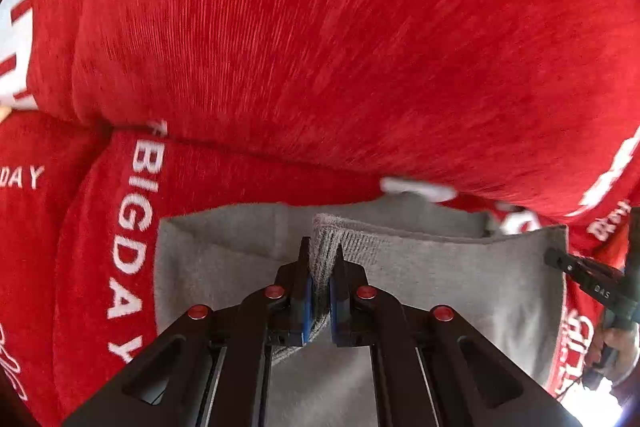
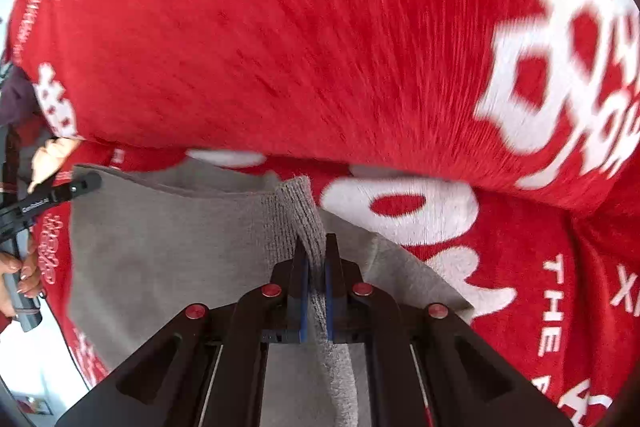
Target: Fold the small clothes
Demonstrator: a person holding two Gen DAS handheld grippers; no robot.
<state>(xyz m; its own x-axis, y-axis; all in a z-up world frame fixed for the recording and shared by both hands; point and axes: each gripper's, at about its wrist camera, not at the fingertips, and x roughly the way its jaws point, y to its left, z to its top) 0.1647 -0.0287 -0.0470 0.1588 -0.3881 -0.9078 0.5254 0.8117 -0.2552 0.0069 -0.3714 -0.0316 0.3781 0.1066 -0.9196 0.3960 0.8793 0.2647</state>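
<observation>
Presently both the left claw and right claw pinch the ribbed edge of a grey garment over a red blanket.

Red plush blanket fills nearly the whole background in both views; white woven lettering "BIGDAY" runs along a fold at left; large white snowflake motif at upper right of the right wrist view; bright overexposed light at lower right edge; surroundings otherwise hidden.
</observation>
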